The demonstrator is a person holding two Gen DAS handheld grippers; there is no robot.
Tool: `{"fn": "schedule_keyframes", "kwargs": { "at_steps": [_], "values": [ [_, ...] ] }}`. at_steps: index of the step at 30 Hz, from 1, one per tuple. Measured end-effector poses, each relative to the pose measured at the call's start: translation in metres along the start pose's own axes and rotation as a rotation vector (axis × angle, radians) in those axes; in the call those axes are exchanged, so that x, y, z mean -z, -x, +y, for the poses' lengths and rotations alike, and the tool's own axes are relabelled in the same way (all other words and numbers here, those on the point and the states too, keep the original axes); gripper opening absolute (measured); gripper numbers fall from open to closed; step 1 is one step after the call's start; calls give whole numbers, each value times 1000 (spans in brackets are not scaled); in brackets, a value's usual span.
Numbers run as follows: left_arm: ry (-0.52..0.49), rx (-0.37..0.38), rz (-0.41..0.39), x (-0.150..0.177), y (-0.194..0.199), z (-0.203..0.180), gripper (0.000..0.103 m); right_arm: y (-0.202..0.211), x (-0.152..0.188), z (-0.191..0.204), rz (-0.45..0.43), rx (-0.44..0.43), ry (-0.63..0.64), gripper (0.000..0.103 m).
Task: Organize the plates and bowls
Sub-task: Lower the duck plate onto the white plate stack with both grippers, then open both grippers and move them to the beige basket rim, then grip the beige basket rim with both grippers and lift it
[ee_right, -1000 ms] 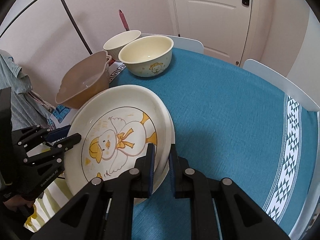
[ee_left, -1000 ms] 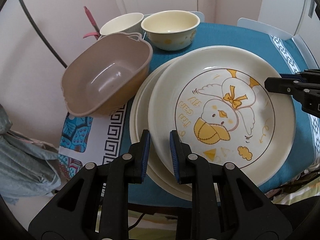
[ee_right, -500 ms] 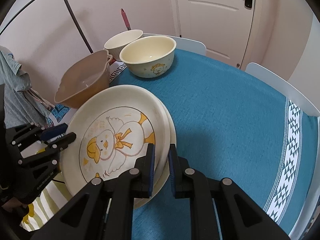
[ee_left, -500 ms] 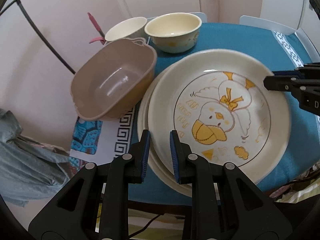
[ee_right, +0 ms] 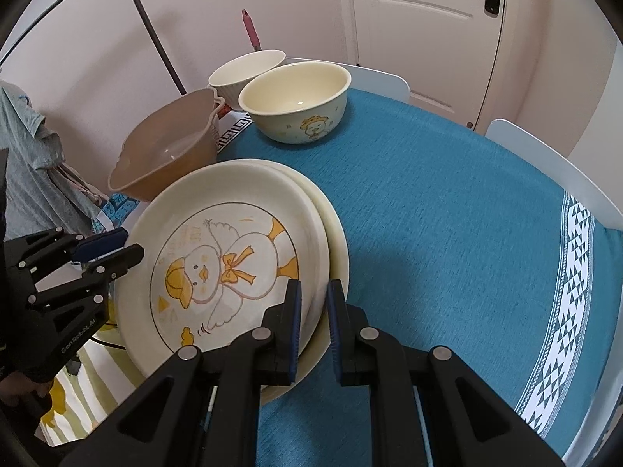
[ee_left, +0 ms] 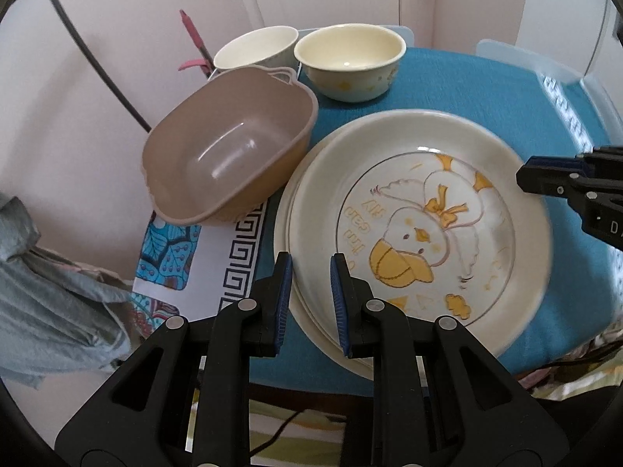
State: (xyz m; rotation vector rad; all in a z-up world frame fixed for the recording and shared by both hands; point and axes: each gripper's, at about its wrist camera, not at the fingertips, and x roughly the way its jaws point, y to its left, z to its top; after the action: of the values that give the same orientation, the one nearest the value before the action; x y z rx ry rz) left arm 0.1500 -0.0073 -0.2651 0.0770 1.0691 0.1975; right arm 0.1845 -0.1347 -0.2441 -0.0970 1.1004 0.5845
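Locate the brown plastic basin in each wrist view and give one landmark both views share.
Left wrist view: the brown plastic basin sits upper left of centre, left of the stacked plates, in front of the white bowl.
Right wrist view: it lies at left of centre, behind the plates and left of the cream bowl.
Shared landmark: the duck plate, top of the stack.

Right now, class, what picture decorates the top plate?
A cartoon duck in a yellow cap and bow on the cream top plate; clearest in the right wrist view.
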Motion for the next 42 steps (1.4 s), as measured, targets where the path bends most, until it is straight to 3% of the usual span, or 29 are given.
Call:
{"fn": "schedule_keyframes", "kwargs": {
  "at_steps": [8,9,11,12,13,15,16,17,19,21,25,29,31,39,42],
  "values": [
    [140,28,-46,-20,45,30,18,37,-21,2,-71,-92,-18,13],
    [162,30,-47,-23,49,36,18,42,-24,3,-81,-99,-17,20],
    [214,49,-44,-27,53,51,19,52,-33,9,-121,-115,2,63],
    [240,60,-39,-28,53,58,19,55,-36,11,-139,-125,10,98],
    [268,71,-33,-28,52,66,20,59,-40,15,-167,-139,18,103],
    [319,95,-12,-28,48,81,27,60,-50,21,-184,-149,36,103],
    [351,100,-6,-27,46,90,44,58,-55,26,-184,-147,43,103],
    [368,103,-5,-26,45,94,74,57,-60,30,-186,-144,50,103],
    [400,106,-36,-25,47,107,98,52,-70,36,-186,-151,60,103],
    [412,99,-45,-29,47,118,100,45,-79,44,-178,-161,67,103],
    [429,107,8,-40,27,140,100,16,-98,55,-105,-198,60,103],
    [475,144,58,-44,1,162,100,-23,-121,65,68,-217,47,103],
    [488,165,82,-45,-13,169,100,-37,-127,68,105,-213,38,103],
    [470,225,144,-52,-57,172,100,-99,-149,88,237,-212,46,102],
    [446,236,164,-54,-71,168,92,-114,-153,92,265,-210,52,94]
  ]
}}
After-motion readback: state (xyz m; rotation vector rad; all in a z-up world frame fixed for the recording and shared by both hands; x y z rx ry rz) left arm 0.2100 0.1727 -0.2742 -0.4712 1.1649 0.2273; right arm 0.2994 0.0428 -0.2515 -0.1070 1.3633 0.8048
